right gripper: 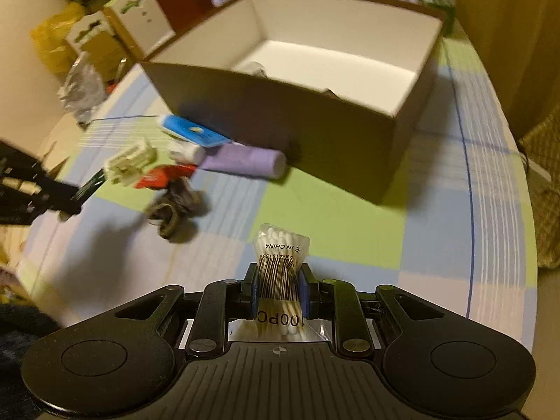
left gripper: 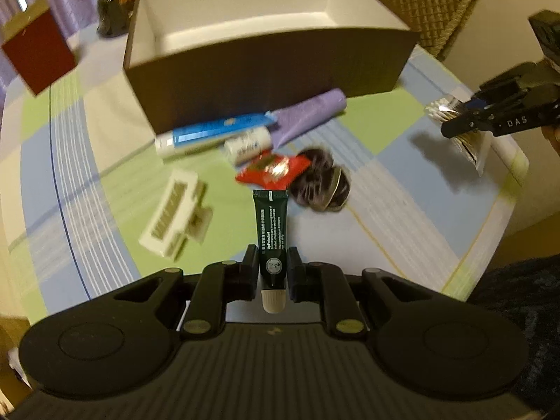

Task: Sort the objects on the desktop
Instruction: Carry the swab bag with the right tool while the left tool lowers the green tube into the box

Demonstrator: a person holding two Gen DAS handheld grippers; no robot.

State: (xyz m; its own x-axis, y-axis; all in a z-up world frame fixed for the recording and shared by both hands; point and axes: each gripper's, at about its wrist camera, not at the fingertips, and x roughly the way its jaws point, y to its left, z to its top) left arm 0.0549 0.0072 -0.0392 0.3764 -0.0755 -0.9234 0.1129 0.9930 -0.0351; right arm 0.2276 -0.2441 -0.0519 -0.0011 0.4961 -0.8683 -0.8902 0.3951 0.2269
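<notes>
My left gripper (left gripper: 272, 262) is shut on a dark green tube (left gripper: 271, 225) with a cream cap, held above the table. My right gripper (right gripper: 279, 280) is shut on a clear bag of cotton swabs (right gripper: 280, 248); the left wrist view shows that gripper (left gripper: 451, 124) at the right, the bag (left gripper: 444, 108) in its tips. On the checked tablecloth lie a blue-and-white tube (left gripper: 210, 133), a purple roll (left gripper: 304, 117), a small white tube (left gripper: 246, 145), a red packet (left gripper: 273, 171), a dark hair tie (left gripper: 322, 182) and a white clip (left gripper: 175, 210). Behind them stands the open brown box (left gripper: 266, 70), white inside.
A dark red box (left gripper: 38, 52) stands at the far left, with a dark bag (left gripper: 113, 7) behind the brown box. Off the table's left edge in the right wrist view are cartons (right gripper: 101, 42) and a yellow bag (right gripper: 52, 35). A wicker chair (left gripper: 427, 3) stands at the back right.
</notes>
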